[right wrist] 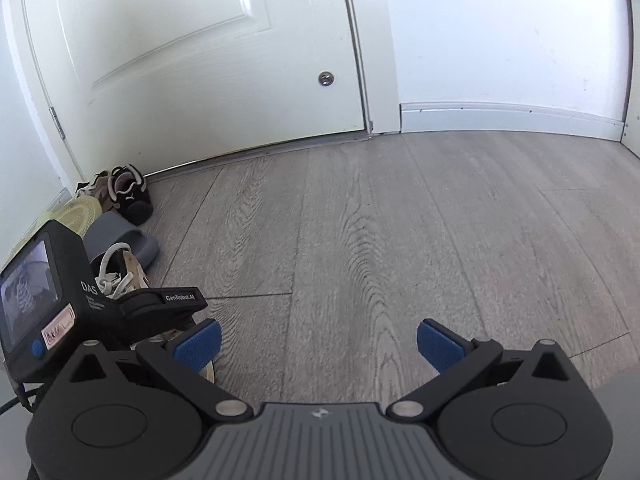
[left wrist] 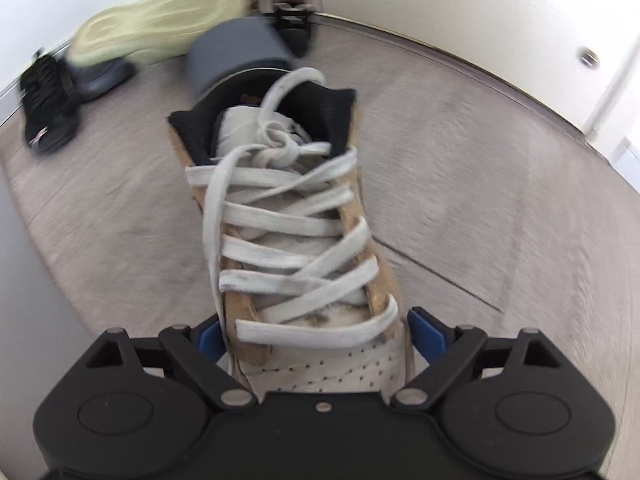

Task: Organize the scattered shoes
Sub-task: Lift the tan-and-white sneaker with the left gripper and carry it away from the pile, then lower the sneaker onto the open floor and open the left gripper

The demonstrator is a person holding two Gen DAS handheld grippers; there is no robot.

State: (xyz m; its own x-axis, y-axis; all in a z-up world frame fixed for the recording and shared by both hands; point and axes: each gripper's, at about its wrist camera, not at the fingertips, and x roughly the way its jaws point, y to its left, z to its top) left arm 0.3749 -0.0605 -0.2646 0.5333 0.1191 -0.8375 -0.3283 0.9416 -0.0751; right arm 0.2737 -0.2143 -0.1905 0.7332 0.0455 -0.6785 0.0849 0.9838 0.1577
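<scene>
Left tongs (left wrist: 316, 332) straddle the toe of the white-laced sneaker (left wrist: 288, 216), pads apart from its sides, grip released. Right tongs (right wrist: 318, 344) gape wide over bare wood floor (right wrist: 400, 220). Further off, a grey slide (left wrist: 236, 52) and black shoe (left wrist: 50, 108) sit by the door (right wrist: 200, 48).

Upright white-laced tan sneaker (left wrist: 296, 216)

I see grey wood-plank floor (right wrist: 400, 220) running to the door. At the left of the right-wrist frame, shoes lie on it: black sneaker (right wrist: 134, 196), grey slide (right wrist: 120, 236), white-laced sneaker (left wrist: 296, 216).
</scene>
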